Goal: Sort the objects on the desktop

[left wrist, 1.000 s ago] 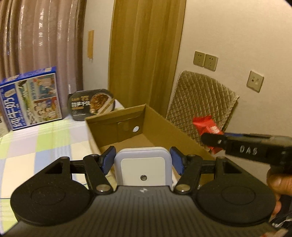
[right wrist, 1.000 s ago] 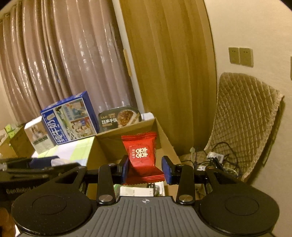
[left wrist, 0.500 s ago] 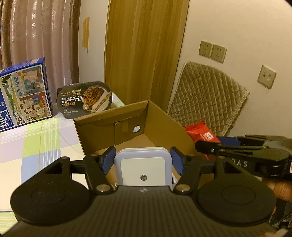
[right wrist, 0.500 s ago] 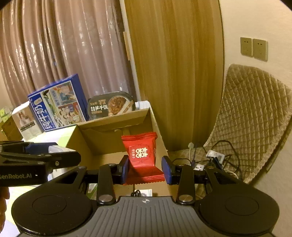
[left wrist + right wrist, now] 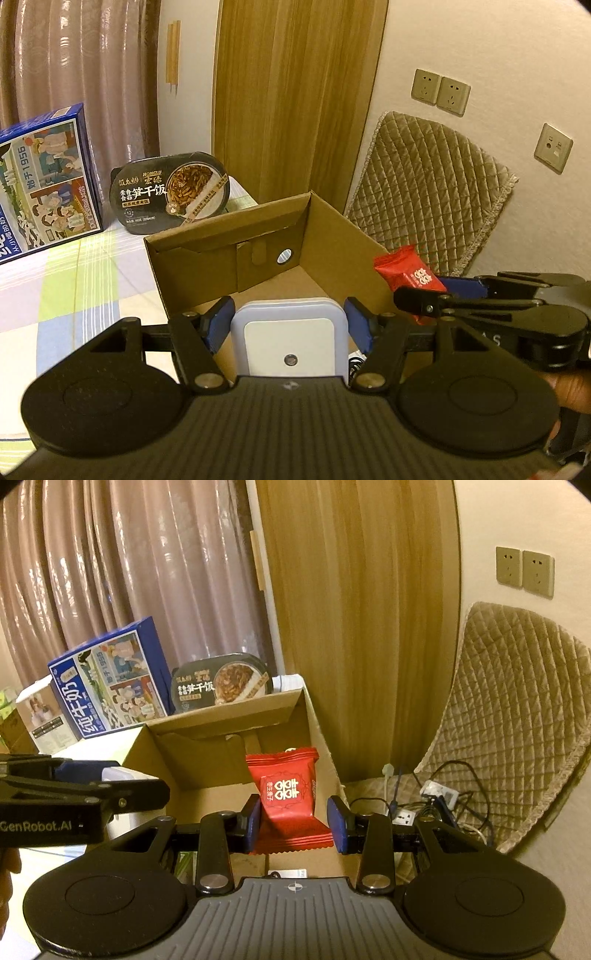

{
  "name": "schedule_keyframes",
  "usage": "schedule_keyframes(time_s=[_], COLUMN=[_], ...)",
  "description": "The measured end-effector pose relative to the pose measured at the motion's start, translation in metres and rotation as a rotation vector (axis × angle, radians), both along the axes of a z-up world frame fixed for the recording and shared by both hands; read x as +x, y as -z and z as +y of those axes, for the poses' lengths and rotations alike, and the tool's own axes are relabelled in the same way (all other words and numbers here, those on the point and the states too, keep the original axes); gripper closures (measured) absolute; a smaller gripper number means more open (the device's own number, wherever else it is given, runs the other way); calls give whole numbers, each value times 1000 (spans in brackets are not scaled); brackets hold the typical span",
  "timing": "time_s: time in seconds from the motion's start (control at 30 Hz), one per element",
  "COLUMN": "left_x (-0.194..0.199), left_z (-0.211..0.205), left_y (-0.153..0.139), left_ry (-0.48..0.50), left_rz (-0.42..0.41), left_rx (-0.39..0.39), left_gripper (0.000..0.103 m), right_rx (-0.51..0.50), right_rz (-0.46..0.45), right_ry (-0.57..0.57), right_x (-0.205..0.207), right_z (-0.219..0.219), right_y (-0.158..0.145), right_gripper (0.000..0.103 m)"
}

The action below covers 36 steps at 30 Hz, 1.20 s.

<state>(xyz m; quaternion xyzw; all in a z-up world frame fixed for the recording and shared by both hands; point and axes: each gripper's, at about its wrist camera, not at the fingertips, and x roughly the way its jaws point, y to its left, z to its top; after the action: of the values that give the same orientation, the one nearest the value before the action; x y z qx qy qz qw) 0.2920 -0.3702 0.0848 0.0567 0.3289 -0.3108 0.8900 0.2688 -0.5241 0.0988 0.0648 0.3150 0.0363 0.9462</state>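
Left tool: angled downward, blue pads standing on either side of a white square device, which sits between them; small gaps show at both pads, so contact is uncertain. Right tool: angled downward, pads closed on the lower part of a red snack packet, held upright. The two tools sit side by side at similar height. A hand grips the right tool's body.

Both views are dim and warm-toned, an amber cast over everything. Glossy streaks of glare run down the curtain. Fisheye distortion bows the wooden panel and darkens the corners. Focus is fairly sharp; shadows are soft.
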Motion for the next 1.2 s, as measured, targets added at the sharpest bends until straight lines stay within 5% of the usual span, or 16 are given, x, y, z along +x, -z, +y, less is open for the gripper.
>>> schedule_keyframes(time_s=[0.07, 0.5, 0.57, 0.6, 0.9, 1.1, 1.2], left_x=[3, 3, 2, 0, -24, -60, -82], left_z=[0, 42, 49, 52, 80, 98, 106], left_y=[-1, -12, -12, -12, -20, -31, -34], left_ry=[-15, -104, -117, -121, -203, -239, -256], left_rz=[-8, -34, -37, -38, -69, -64, -38], left_rx=[6, -29, -30, -31, -14, -16, -25], left_gripper=[32, 29, 28, 25, 1, 1, 1], right_rx=[2, 35, 52, 62, 96, 78, 34], right_rz=[2, -4, -15, -23, -24, 19, 51], right_ry=[0, -56, -73, -65, -25, -21, -36], right_x=[1, 16, 21, 22, -6, -52, -74], right_z=[0, 17, 19, 19, 13, 18, 24], right_y=[1, -3, -6, -7, -21, -40, -52], right_gripper=[67, 67, 54, 38, 28, 4, 2])
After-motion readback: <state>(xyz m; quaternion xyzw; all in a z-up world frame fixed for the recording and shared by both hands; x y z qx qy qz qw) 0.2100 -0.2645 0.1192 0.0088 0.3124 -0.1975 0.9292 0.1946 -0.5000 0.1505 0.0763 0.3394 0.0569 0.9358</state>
